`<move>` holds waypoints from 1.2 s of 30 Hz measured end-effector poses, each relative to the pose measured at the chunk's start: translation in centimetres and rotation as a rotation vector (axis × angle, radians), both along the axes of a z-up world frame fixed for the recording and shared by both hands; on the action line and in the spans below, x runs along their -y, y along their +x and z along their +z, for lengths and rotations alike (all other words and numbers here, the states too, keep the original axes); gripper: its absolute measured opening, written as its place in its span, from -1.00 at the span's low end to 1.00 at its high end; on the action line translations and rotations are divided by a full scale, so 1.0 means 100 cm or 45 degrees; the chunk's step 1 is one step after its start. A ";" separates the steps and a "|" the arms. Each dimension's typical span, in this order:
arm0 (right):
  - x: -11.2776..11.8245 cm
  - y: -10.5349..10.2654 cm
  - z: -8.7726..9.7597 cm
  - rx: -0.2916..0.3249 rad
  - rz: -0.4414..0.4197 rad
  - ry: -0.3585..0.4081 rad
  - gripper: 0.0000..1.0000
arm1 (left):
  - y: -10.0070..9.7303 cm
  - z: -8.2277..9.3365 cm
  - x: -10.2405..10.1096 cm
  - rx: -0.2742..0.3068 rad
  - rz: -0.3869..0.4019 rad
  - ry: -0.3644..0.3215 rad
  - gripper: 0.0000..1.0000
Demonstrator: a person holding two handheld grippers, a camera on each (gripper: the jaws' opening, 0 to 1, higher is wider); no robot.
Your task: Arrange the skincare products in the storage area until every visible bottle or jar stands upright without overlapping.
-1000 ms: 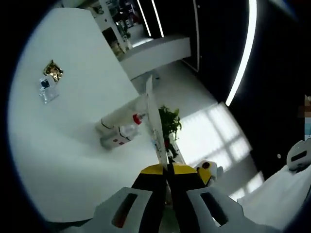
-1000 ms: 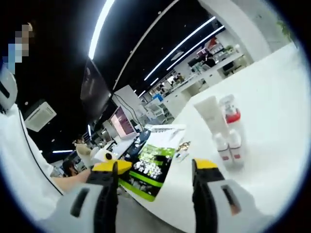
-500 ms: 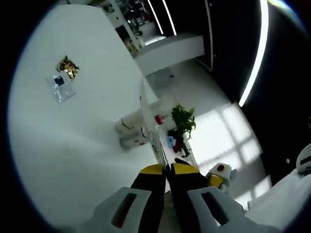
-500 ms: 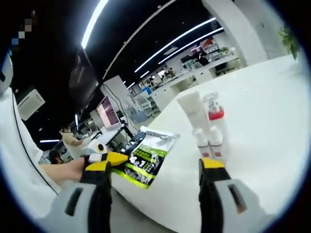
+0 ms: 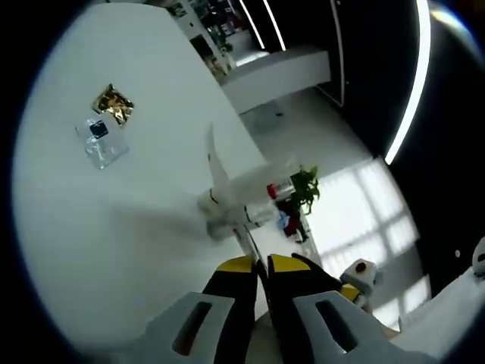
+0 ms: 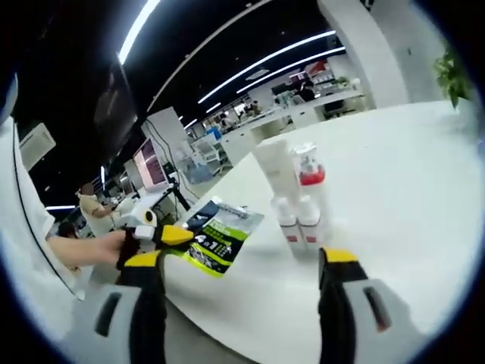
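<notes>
Left gripper [image 5: 258,265] clenched on pouch [image 6: 216,241] (edge-on); right gripper [image 6: 242,262] released, facing upright bottles [image 6: 299,220] on table [image 6: 409,197].

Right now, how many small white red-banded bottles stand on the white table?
2: left bottle and right bottle, side by side before the white tube. More may hide behind.
</notes>
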State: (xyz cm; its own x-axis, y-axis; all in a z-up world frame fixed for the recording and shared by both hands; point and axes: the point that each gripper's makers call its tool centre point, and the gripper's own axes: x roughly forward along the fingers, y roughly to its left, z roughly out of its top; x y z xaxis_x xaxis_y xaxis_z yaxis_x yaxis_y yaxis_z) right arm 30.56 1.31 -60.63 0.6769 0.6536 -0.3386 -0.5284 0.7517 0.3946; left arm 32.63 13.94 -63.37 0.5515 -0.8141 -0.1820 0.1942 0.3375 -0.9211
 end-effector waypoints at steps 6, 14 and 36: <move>0.006 0.001 -0.008 -0.012 0.003 -0.059 0.72 | 0.007 -0.012 0.002 -0.017 -0.027 0.047 -0.95; 0.011 0.003 -0.014 -0.032 -0.023 -0.059 0.72 | 0.017 -0.032 0.003 -0.047 -0.037 0.118 -0.95; 0.020 0.003 -0.023 -0.051 -0.058 -0.082 0.74 | 0.028 -0.089 -0.006 -0.098 -0.044 0.464 -0.99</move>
